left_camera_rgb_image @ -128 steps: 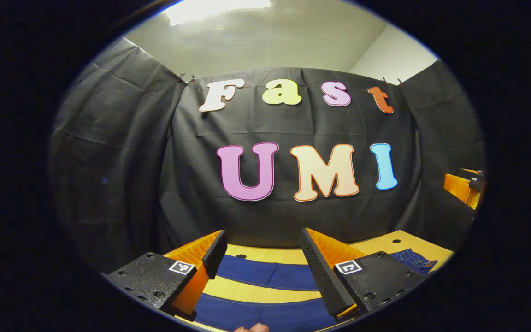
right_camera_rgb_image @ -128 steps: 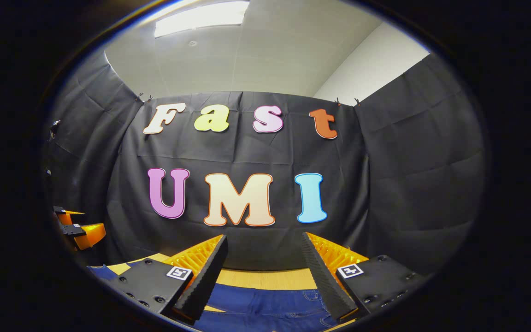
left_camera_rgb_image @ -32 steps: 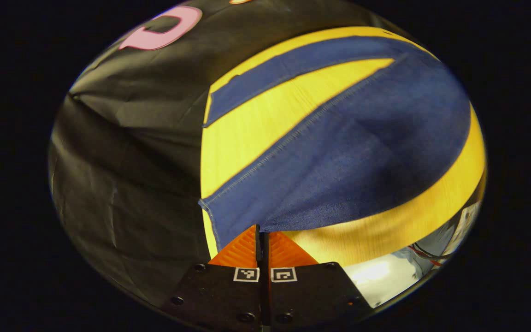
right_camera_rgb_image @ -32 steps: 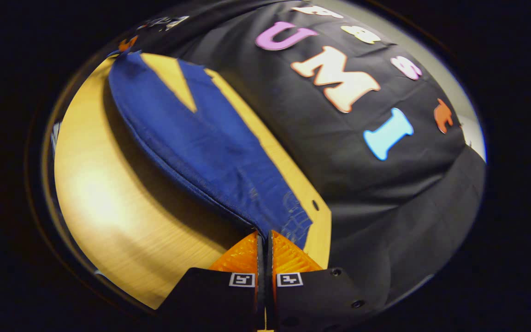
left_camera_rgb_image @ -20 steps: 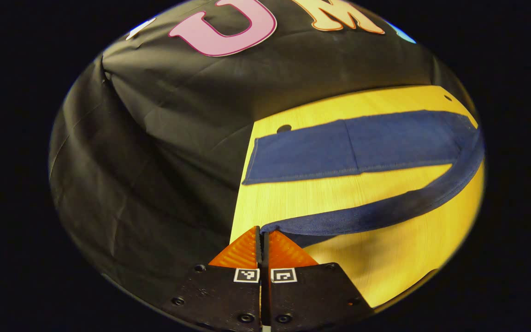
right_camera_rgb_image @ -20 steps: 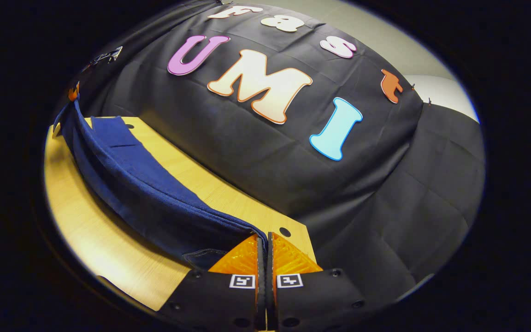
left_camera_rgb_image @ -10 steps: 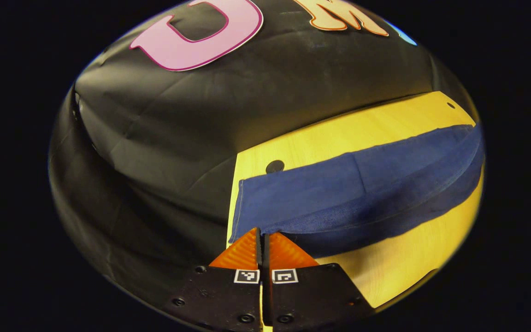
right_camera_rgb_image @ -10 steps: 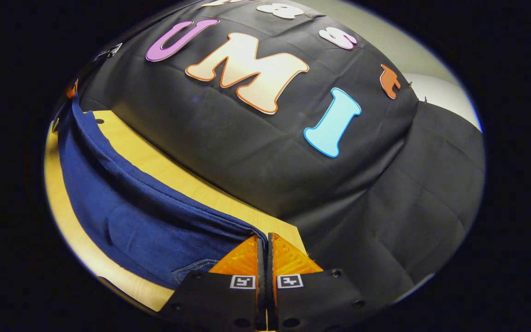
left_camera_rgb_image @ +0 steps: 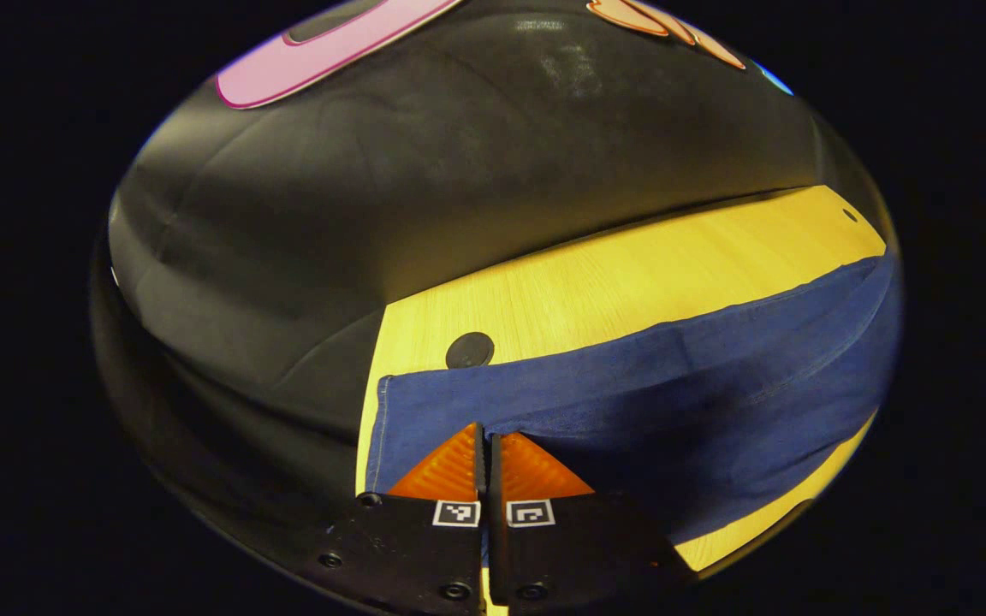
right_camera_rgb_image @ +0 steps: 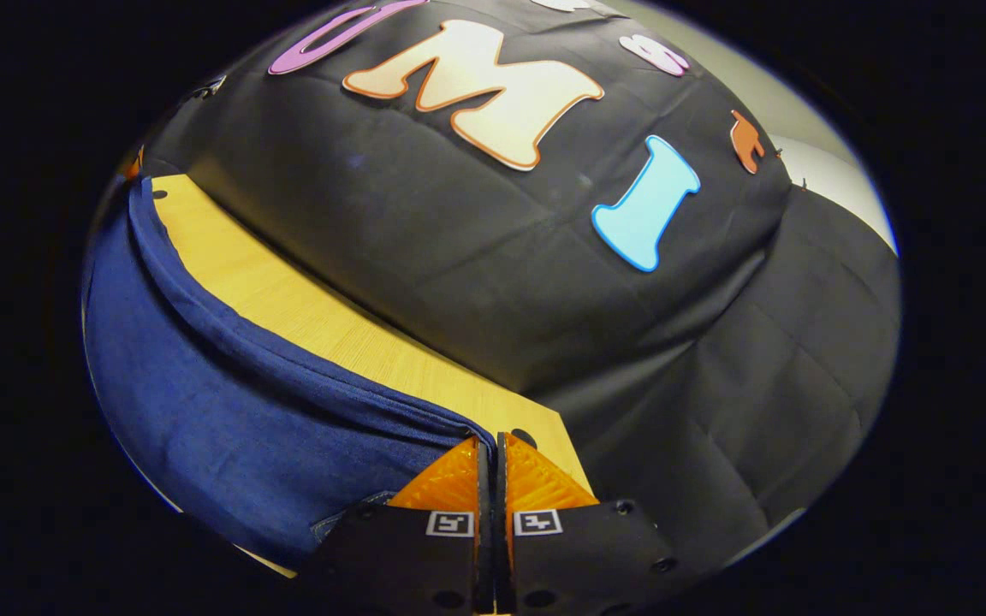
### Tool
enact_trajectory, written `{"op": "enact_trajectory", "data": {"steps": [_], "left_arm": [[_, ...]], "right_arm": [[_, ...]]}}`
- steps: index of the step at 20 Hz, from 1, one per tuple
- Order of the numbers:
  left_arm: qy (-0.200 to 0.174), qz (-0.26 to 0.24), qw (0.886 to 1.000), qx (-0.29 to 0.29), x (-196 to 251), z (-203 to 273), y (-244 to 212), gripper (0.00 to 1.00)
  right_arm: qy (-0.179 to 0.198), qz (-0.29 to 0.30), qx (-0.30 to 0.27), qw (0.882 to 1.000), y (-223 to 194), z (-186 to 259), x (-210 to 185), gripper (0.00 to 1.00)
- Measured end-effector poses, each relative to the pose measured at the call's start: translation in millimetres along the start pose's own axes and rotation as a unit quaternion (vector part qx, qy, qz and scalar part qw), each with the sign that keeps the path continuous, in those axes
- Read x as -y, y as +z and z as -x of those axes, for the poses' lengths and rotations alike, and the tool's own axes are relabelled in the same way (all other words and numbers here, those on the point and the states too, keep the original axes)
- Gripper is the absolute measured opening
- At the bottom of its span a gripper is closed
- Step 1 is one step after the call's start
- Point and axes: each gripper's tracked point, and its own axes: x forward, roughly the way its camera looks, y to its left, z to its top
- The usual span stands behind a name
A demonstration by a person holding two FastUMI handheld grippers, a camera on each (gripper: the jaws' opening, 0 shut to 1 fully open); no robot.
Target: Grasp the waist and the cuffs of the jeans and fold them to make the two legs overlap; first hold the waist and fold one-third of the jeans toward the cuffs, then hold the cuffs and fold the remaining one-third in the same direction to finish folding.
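Since half a second ago both fingers have carried their edge of the jeans farther toward the booth wall, and the strip of bare wood that showed between the two legs a second ago is now covered by denim. In the left gripper view the left gripper [left_camera_rgb_image: 486, 432] sits at bottom centre with its fingers pressed together on the cuff end of the upper leg, the cloth pinched right at the tips. From there the jeans [left_camera_rgb_image: 630, 402] spread to the right across the lower half of the frame, the lifted leg lying over the lower one, whose hemmed cuff edge shows just left of the fingers. Beyond the denim, the table [left_camera_rgb_image: 630, 282] runs as a pale wooden band up to the black booth wall [left_camera_rgb_image: 459, 171], with a dark round hole [left_camera_rgb_image: 470, 350] in the wood just above the cuff. In the right gripper view the right gripper [right_camera_rgb_image: 489, 445] is likewise clamped at bottom centre, gripping the waist end of the jeans [right_camera_rgb_image: 228, 411], which sweep away to the left of the frame in a doubled layer. The table [right_camera_rgb_image: 305, 316] shows as a narrow strip between the denim and the wall [right_camera_rgb_image: 544, 299].
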Motion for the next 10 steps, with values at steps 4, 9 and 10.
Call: {"op": "enact_trajectory", "data": {"steps": [4, 9, 10], "left_arm": [[-0.002, 0.009, 1.0, 0.008, -1, -2, 1, 0.0], [0.037, 0.046, 0.996, 0.069, -23, 14, 21, 1.0], [0.049, 0.067, 0.992, 0.097, -26, 22, 35, 0.94]], "right_arm": [[0.01, -0.02, -0.035, 0.999, -20, -17, -16, 0.03], [-0.018, -0.068, -0.028, 0.997, -8, -15, 7, 0.99], [-0.024, -0.077, -0.025, 0.996, -7, -11, 13, 0.99]]}}
